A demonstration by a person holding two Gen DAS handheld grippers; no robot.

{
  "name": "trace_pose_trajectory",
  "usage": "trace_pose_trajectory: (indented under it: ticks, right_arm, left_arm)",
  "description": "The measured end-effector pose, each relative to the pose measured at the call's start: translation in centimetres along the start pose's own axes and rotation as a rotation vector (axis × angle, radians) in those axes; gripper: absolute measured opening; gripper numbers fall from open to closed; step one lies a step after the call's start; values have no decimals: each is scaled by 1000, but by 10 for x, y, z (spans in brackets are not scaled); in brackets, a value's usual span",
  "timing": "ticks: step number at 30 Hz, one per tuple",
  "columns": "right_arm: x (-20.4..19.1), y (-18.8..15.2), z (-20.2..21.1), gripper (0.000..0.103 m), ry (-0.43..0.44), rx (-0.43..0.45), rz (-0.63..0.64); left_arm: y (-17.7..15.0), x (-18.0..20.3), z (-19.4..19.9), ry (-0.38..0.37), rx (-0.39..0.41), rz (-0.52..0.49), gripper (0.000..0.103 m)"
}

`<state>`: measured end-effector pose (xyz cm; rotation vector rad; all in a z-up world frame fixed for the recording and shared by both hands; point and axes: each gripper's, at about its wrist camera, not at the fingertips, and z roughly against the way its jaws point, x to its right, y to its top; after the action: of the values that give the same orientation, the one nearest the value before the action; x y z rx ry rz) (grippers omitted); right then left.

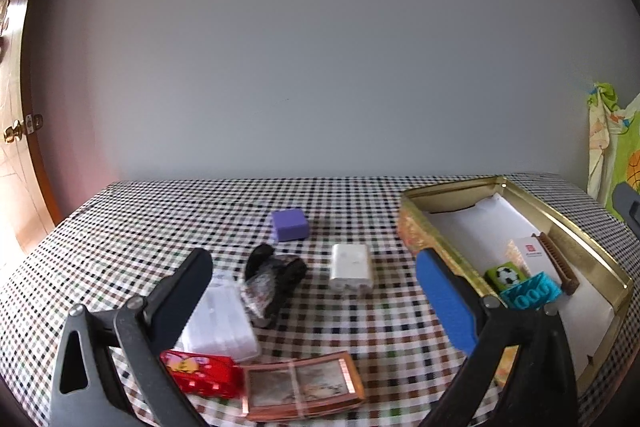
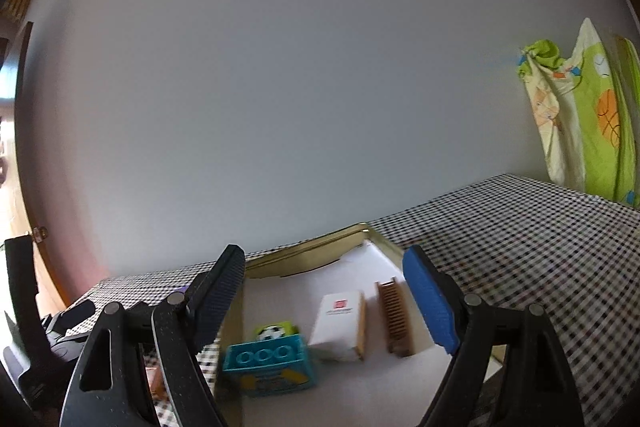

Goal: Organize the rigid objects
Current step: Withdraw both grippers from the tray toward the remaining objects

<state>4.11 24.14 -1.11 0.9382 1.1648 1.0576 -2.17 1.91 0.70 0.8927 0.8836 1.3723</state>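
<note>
My left gripper (image 1: 314, 259) is open and empty, low over the checked table (image 1: 160, 211). Ahead of it lie a purple box (image 1: 290, 225), a white charger block (image 1: 352, 267) and a black wrapped bundle (image 1: 272, 279). Nearer are a clear plastic case (image 1: 222, 323), a red box (image 1: 200, 373) and a copper-edged card pack (image 1: 300, 385). My right gripper (image 2: 324, 259) stands open over the gold tin (image 2: 304, 251), holding nothing. Inside the tin lie a teal brick (image 2: 262, 357), a green football block (image 2: 276, 331), a white box (image 2: 340, 323) and a wooden comb (image 2: 394, 315).
The gold tin (image 1: 448, 190) sits at the table's right side, against a plain wall. A green patterned cloth (image 2: 588, 119) hangs at the far right. A door with a brass knob (image 1: 16, 131) stands to the left. Bare tablecloth (image 2: 520, 247) stretches right of the tin.
</note>
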Motion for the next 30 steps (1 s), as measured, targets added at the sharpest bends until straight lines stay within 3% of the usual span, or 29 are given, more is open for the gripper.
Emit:
trace_pose_trajectory:
  ticks: [10, 21, 30]
  right_arm:
    - [-38, -11, -7, 83, 84, -56, 34]
    - [-84, -27, -17, 83, 184, -138, 95]
    - [-122, -47, -36, 83, 265, -331, 119]
  left_arm:
    - [0, -42, -3, 34, -9, 9, 103]
    - [-3, -111, -12, 81, -65, 130, 103]
    - [-7, -140, -12, 123, -82, 154, 103]
